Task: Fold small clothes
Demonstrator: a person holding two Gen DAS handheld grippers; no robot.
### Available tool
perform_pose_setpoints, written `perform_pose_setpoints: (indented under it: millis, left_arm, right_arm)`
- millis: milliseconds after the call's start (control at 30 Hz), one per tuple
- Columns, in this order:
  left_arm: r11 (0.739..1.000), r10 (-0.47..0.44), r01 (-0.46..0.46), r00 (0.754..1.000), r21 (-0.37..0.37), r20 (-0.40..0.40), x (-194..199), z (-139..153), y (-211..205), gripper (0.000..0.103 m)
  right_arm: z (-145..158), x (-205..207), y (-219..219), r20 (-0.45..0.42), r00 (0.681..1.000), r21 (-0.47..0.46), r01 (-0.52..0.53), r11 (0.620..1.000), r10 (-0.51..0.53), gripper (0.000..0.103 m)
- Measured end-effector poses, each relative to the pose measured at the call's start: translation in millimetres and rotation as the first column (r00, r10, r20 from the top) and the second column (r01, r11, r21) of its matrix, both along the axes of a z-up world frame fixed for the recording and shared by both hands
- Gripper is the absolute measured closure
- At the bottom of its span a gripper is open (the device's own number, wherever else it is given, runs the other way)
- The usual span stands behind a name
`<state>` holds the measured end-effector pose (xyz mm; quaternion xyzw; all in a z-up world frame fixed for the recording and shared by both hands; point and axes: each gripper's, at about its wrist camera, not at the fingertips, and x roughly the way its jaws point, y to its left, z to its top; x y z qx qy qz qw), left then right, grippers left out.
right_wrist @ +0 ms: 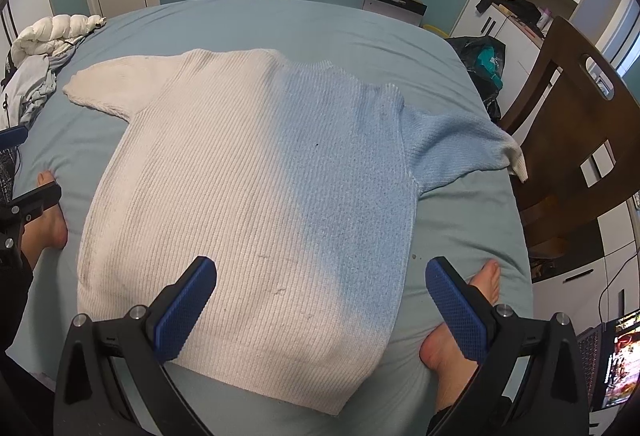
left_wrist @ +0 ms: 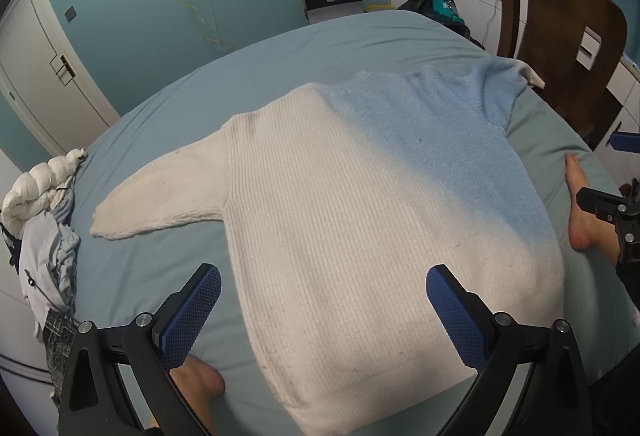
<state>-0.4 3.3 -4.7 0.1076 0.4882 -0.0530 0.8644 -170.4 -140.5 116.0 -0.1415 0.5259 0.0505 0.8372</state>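
Sweater [left_wrist: 352, 204] lies flat on the bed [left_wrist: 160, 108]; only the right view shows its blue sleeve [right_wrist: 460, 144] whole. Left gripper [left_wrist: 324, 312] and right gripper [right_wrist: 320, 304] hang spread, empty, above the hem.

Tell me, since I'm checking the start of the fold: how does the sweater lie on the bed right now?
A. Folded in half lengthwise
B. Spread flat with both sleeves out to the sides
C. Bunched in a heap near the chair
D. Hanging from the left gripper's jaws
B: the knit sweater lies flat on the bed, its white sleeve and blue sleeve each stretched out sideways.
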Motion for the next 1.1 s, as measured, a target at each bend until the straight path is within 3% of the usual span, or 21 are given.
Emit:
perform_pose_setpoints:
  millis: [267,667,1100]
  left_arm:
    - [1.000,0.005,-0.006,0.999,-0.019,-0.039,1.7,-0.6,1.0,0.000]
    - [1.000,0.004,-0.005,1.000,0.002,0.017,0.5,-1.0,1.3,0.000]
    - [1.000,0.012,-0.012,1.000,-0.017,-0.003,1.0,-1.1,6.0,0.000]
  right_arm:
    - [-0.9,-0.2,0.2,-0.003,1.000,0.002,-0.001,1.000,0.001,0.001]
    - [-1.3,-0.5,1.8,-0.006,1.000,0.004,-0.002,1.000,0.002,0.001]
    - [-3.2,-0.4,5.4,-0.014,1.000,0.005,-0.011,1.000,0.011,0.001]
